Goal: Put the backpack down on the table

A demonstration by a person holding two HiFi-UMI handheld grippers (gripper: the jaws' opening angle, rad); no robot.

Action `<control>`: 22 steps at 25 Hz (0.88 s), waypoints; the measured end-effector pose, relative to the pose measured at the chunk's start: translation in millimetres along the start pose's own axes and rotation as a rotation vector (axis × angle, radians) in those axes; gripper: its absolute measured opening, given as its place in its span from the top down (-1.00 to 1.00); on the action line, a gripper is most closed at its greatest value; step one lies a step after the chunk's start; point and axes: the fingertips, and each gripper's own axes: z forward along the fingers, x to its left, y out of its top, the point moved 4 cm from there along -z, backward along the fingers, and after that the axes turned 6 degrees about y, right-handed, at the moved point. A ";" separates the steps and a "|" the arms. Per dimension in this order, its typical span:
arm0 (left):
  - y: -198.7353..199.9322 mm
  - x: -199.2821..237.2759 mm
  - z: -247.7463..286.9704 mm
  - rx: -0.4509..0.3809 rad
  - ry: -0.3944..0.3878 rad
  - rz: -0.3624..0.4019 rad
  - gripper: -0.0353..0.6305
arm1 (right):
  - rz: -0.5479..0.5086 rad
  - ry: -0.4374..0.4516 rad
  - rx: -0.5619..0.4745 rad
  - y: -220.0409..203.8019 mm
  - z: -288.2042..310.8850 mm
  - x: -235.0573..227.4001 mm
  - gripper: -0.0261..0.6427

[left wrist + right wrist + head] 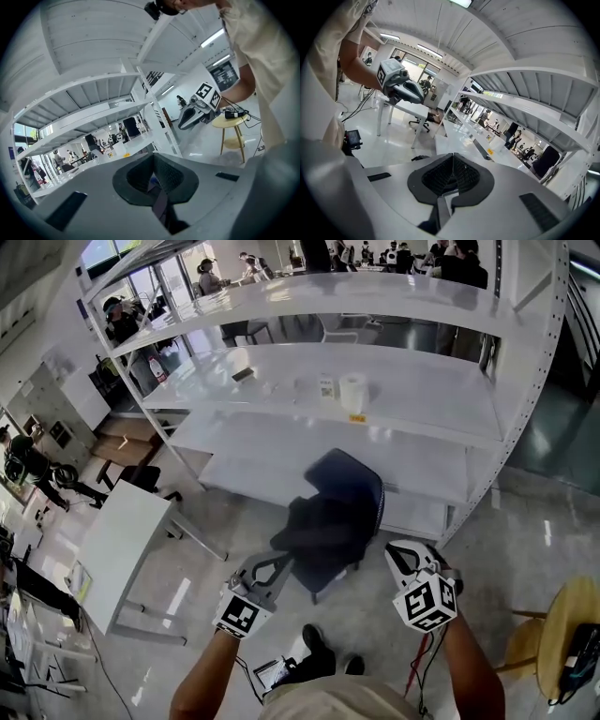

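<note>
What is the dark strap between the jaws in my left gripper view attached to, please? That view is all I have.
Observer: The head view shows that the dark strap belongs to a dark backpack, held up between the left gripper and the right gripper.
Operator: Thank you. Is the right gripper gripping anything?
Observer: Yes. Its own view shows its jaws closed on a thin grey strap.
Operator: And where is the table?
Observer: In the head view, a white table stands to the left of the backpack. The backpack isn't over it yet.
</note>
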 end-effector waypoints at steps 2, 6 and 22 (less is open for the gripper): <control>-2.6 5.4 9.5 -0.011 -0.013 -0.002 0.86 | 0.008 -0.004 0.015 -2.9 4.7 -3.0 0.84; -11.1 23.0 26.5 -0.033 -0.025 -0.018 0.86 | 0.011 -0.016 0.039 -0.2 20.2 -15.2 0.84; -97.0 134.6 86.0 -0.047 -0.052 -0.107 0.86 | 0.083 -0.073 0.122 18.9 137.0 -62.9 0.84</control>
